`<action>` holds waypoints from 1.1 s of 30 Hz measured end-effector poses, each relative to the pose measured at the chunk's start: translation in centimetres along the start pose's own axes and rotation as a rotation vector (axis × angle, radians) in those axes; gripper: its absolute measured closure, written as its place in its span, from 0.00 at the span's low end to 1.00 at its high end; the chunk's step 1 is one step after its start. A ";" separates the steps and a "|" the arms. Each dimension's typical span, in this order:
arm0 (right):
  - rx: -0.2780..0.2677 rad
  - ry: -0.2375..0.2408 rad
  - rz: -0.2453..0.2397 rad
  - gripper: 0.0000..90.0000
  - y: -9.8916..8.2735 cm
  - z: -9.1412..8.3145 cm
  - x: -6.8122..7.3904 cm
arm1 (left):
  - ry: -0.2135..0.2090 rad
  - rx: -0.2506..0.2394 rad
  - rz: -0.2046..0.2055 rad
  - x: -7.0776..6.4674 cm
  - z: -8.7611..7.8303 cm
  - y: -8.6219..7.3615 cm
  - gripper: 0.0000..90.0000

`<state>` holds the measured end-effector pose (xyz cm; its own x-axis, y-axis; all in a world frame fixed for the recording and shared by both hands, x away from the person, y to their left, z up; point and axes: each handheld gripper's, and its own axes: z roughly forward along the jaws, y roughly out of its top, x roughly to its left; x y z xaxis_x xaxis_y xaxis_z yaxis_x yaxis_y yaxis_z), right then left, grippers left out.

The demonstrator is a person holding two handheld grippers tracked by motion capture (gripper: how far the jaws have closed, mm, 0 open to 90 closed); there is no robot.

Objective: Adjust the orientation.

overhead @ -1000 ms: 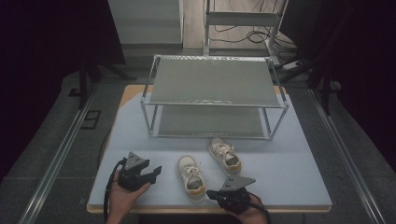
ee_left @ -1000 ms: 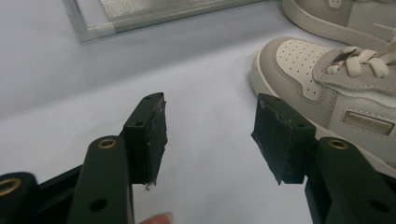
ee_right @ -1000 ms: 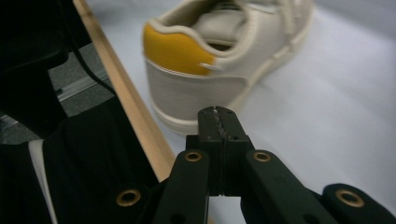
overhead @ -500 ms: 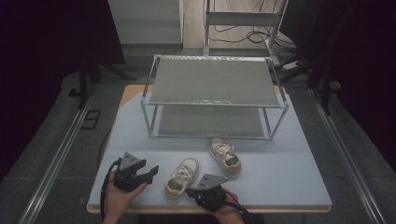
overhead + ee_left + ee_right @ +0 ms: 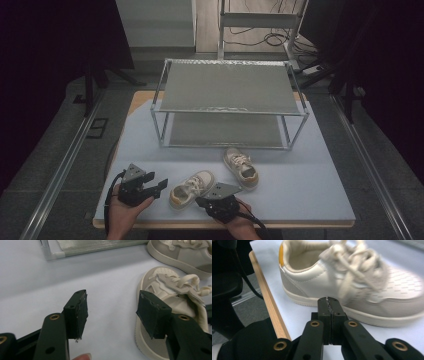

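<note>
The near shoe (image 5: 191, 188) lies on the pale blue table top (image 5: 300, 200) close to the person's edge, slewed so its toe points up and to the right and its orange-tabbed heel toward the front edge; the second shoe (image 5: 241, 167) sits just beyond it, nearer the wire rack (image 5: 230, 107), the two near each other but apart. The right gripper (image 5: 204, 202) has its jaws pressed together with nothing between them, and in the right gripper view the tips (image 5: 329, 305) rest at or just short of the sole's side wall, so this looks like a nudging step, squaring the shoe up rather than lifting it. The left gripper (image 5: 161, 186) waits just to the shoe's left with its jaws apart and empty; in the left gripper view the shoe (image 5: 172, 312) lies beside its right pad. The next move probably calls for the left gripper to slide over the shoe's side or collar and close, while the right steadies it, before carrying it to a rack shelf. The table has a wooden edge (image 5: 268, 300); the room around is dark, with cables on the floor behind.
</note>
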<state>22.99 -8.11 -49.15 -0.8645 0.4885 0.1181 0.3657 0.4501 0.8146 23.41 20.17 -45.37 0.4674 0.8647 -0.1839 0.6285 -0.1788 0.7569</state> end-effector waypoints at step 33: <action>-0.171 -0.374 0.140 0.37 -0.8 -10.8 -5.2 | -0.130 -0.022 0.083 -2.8 -1.6 1.5 0.29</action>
<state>23.49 -19.07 -44.33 -0.6142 0.7878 0.0459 0.3808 0.2450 0.8916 22.01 18.19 -42.75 0.5943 0.7793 -0.1986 0.5716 -0.2356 0.7860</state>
